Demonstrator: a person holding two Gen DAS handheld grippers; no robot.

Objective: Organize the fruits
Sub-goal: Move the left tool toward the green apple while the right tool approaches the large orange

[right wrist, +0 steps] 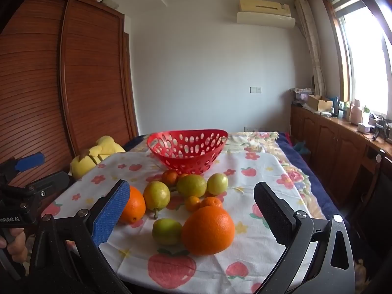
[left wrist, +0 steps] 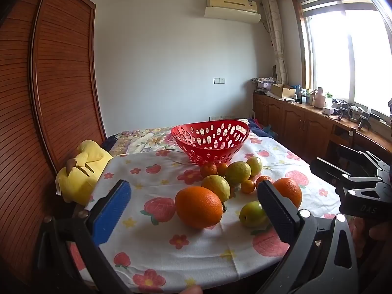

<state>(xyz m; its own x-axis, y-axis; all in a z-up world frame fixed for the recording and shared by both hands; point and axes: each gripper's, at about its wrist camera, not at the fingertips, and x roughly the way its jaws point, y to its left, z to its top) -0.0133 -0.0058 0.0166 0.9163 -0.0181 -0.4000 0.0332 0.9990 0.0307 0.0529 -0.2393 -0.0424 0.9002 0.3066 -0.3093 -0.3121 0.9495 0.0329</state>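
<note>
A red perforated basket stands at the far middle of the table, nothing showing in it. In front of it lies a cluster of fruit: two big oranges, several yellow-green lemons, a small green fruit and several small mandarins. My left gripper is open, hovering short of the near-left orange. My right gripper is open too, short of the other big orange. Neither touches any fruit.
A strawberry-print cloth covers the table. A yellow plush toy lies at its left edge, against a tall wooden wardrobe. Low wooden cabinets with clutter on top run under the window on the right.
</note>
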